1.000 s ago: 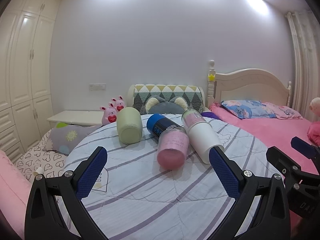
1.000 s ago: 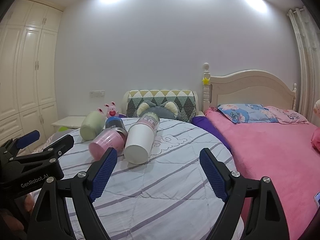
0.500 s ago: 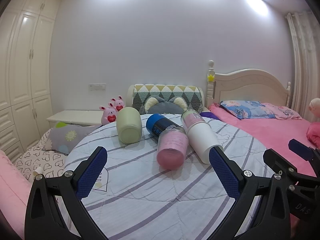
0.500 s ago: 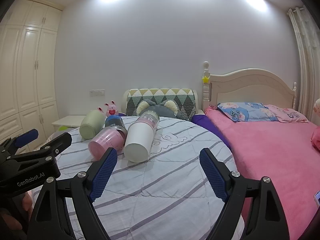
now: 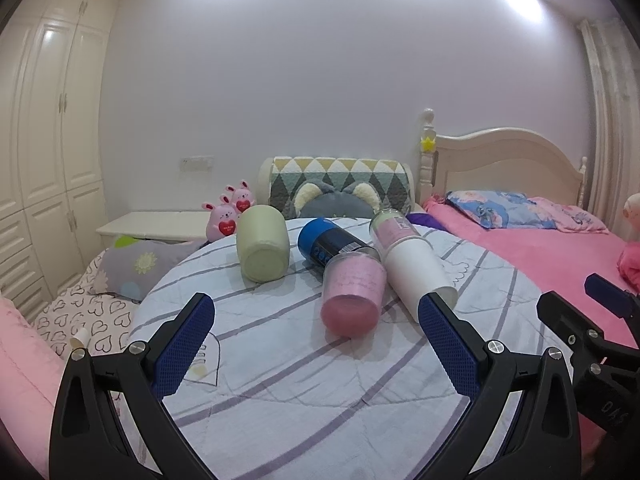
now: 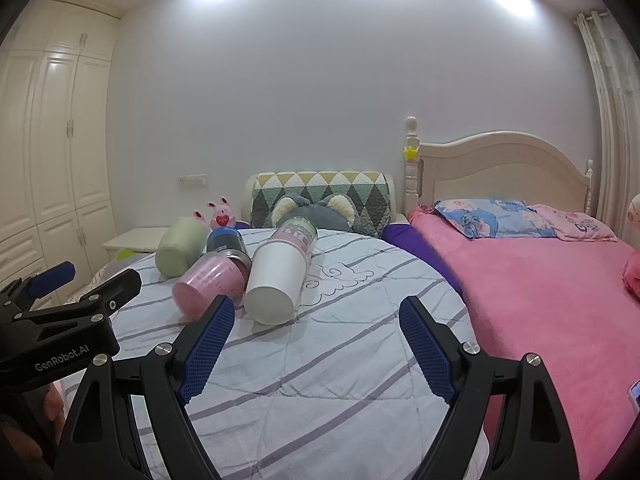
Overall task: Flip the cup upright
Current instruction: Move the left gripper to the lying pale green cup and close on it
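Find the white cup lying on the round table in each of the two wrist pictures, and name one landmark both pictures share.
Left wrist view: the white cup lies right of centre, its base end near the right finger, touching the pink cup.
Right wrist view: the white cup lies left of centre, above the left finger, right of the pink cup.
Shared landmark: the yellow star on the bedpost.
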### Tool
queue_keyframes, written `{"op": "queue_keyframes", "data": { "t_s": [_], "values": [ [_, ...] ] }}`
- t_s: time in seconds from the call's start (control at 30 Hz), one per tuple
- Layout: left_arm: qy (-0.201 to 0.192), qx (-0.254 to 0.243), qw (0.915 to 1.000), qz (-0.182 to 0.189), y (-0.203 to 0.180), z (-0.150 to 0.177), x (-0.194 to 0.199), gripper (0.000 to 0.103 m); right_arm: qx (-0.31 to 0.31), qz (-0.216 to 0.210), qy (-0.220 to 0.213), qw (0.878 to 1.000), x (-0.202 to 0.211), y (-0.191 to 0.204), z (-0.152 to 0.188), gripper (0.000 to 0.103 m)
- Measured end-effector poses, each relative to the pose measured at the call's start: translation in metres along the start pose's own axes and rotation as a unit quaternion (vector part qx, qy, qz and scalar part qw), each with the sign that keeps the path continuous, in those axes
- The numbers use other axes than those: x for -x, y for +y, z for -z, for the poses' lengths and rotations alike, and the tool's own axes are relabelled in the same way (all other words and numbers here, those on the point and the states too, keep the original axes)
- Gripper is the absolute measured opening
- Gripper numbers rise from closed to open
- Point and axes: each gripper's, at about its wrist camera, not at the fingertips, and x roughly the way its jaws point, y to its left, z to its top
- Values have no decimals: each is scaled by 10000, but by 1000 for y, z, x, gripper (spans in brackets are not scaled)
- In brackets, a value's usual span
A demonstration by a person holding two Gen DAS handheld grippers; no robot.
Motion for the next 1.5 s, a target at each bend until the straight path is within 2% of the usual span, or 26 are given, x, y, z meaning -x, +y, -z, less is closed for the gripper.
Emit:
{"op": "queue_keyframes", "data": {
  "t_s": [0.33,0.47,0.67,0.87,1.13,1.33,1.5],
  "values": [
    [507,111,9986,-140,16,-37,-41,103,23,-163,146,9998,-34,5,-33,86],
    [854,151,9954,-405,27,-58,-71,103,121,-299,189,9993,-54,11,-48,86],
    [1248,191,9902,-589,43,-75,-116,103,276,-545,504,9969,-97,17,-67,86],
    [1710,146,9820,-793,52,-81,-161,103,299,-889,751,9928,-135,23,-80,86],
    [2278,93,9687,-983,62,-76,-211,103,441,-1101,991,9880,-173,31,-92,86],
    [2508,67,9624,-1040,68,-73,-234,103,597,-1197,1192,9838,-199,37,-92,86],
    [2599,132,9612,-911,69,-74,-245,103,706,-1267,1324,9805,-212,43,-89,86]
  ]
}}
